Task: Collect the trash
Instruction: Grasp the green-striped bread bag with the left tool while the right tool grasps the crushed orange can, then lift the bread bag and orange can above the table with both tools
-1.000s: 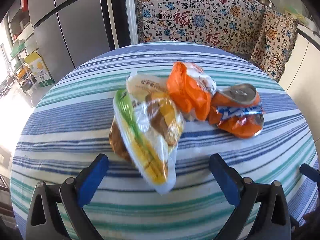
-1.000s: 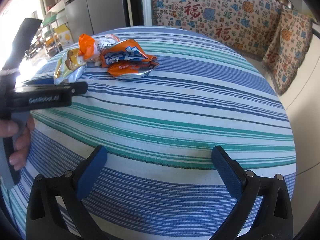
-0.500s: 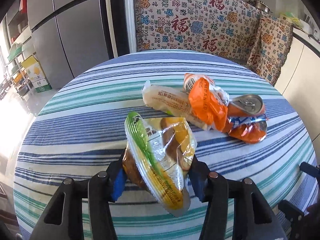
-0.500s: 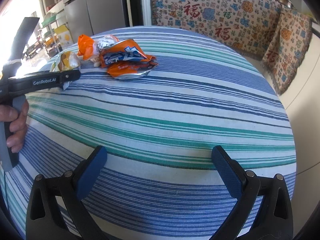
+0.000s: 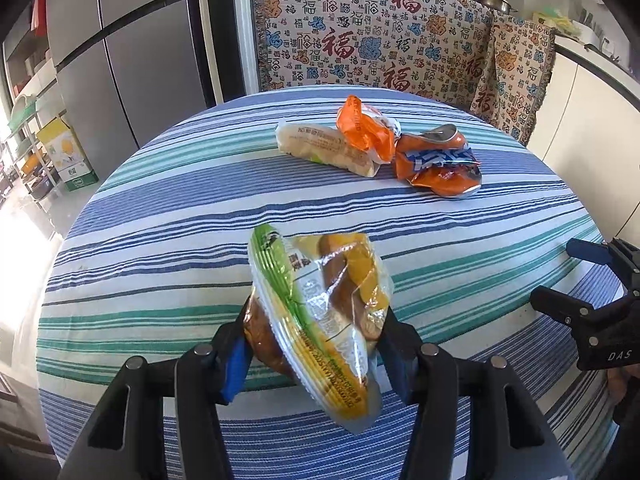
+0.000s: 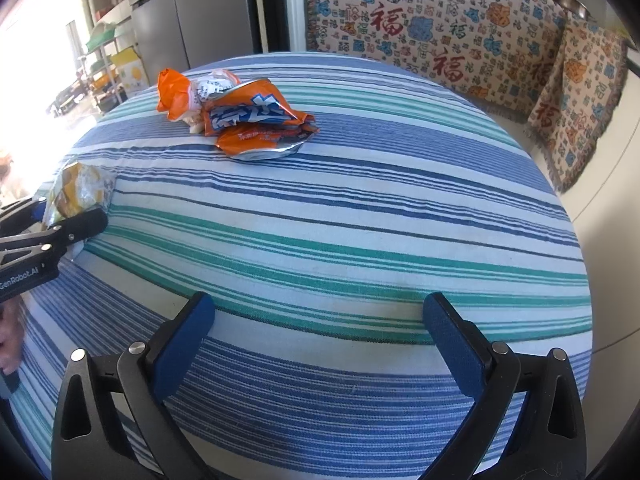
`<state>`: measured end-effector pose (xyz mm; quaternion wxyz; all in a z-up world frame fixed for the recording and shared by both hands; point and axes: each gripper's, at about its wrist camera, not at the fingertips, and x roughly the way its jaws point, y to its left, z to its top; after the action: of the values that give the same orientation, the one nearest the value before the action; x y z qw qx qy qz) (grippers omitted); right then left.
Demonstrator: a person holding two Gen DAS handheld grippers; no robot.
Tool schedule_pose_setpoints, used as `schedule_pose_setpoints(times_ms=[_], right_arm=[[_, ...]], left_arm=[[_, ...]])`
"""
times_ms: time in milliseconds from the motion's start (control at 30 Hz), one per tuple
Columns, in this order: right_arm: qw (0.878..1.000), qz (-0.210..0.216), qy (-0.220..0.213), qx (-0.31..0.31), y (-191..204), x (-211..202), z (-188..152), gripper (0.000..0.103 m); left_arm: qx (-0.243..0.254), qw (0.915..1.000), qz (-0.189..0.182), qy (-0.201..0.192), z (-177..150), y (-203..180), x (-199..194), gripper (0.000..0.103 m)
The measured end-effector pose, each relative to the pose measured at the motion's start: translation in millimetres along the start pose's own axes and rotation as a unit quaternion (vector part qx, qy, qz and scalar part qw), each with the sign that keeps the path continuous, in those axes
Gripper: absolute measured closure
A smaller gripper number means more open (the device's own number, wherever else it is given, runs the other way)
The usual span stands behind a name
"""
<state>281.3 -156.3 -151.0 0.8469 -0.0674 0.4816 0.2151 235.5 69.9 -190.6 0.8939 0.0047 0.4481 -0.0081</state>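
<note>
My left gripper (image 5: 316,322) holds a clear snack bag (image 5: 320,304) with green and yellow print, lifted a little over the striped round table (image 5: 160,200). Both pads press its sides, and the jaws are opening slightly. In the right wrist view the same bag (image 6: 78,188) and left gripper (image 6: 60,224) sit at the left edge. Farther back lie a pale wrapper (image 5: 324,150), an orange wrapper (image 5: 362,128) and a crushed orange can (image 5: 436,160). My right gripper (image 6: 318,308) stands open over bare cloth, with nothing between its fingers.
A steel fridge (image 5: 132,52) stands behind the table on the left, with a cardboard box (image 5: 66,154) on the floor beside it. A patterned throw (image 5: 380,40) covers the seat at the back. White cabinets (image 5: 580,120) run along the right.
My left gripper shut on the snack bag and drew it back from the pile towards the near edge, uncovering the pale wrapper. The right gripper has stayed where it was.
</note>
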Motion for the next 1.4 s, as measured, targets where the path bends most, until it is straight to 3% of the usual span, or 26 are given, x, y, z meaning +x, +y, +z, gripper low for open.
schedule_pose_setpoints(times_ms=[200,433,533,600,800,933,1033,1100,1233,1333,1400], right_arm=[[0.998,0.045,0.011,-0.037,7.0,26.9,46.8,0.001],[0.995,0.042,0.010,-0.091,25.7,71.7,99.1,0.001],[0.995,0.063,0.004,-0.079,22.9,80.0,107.2,0.001],[0.995,0.058,-0.012,-0.079,19.8,76.9,108.9,0.017],[0.999,0.021,-0.012,-0.036,5.5,56.9,81.5,0.017],[0.999,-0.022,-0.010,0.025,-8.8,28.0,43.3,0.017],[0.998,-0.030,-0.005,0.048,-8.8,6.4,16.8,0.015],[0.999,-0.015,0.008,0.052,-2.2,-5.4,-0.2,0.003],[0.998,0.049,0.010,0.050,6.6,-27.1,-22.4,0.002],[0.990,0.130,0.004,0.061,-2.7,-38.9,-27.3,0.003],[0.995,0.089,-0.009,0.049,-5.5,-46.3,-27.4,0.003]], left_arm=[[0.004,1.0000,0.000,0.003,1.7,-1.1,3.2,0.035],[0.006,1.0000,0.000,0.004,2.7,-1.3,4.5,0.031],[0.006,1.0000,0.000,0.004,2.8,-2.8,4.4,0.031],[0.006,1.0000,0.000,0.005,2.9,-3.7,4.4,0.029],[0.005,1.0000,0.001,0.007,5.1,-4.8,5.3,0.025],[0.006,1.0000,0.002,0.007,5.5,-4.3,5.3,0.024],[0.005,1.0000,0.001,0.007,5.7,-3.8,5.1,0.024],[0.005,1.0000,0.000,0.007,5.3,-3.4,5.1,0.024],[0.009,0.9999,-0.001,0.008,-1.8,-1.9,0.0,0.024],[0.011,0.9999,-0.002,0.009,-5.0,-0.7,-2.8,0.024],[0.010,0.9999,-0.003,0.009,-5.0,-1.2,-3.1,0.024]])
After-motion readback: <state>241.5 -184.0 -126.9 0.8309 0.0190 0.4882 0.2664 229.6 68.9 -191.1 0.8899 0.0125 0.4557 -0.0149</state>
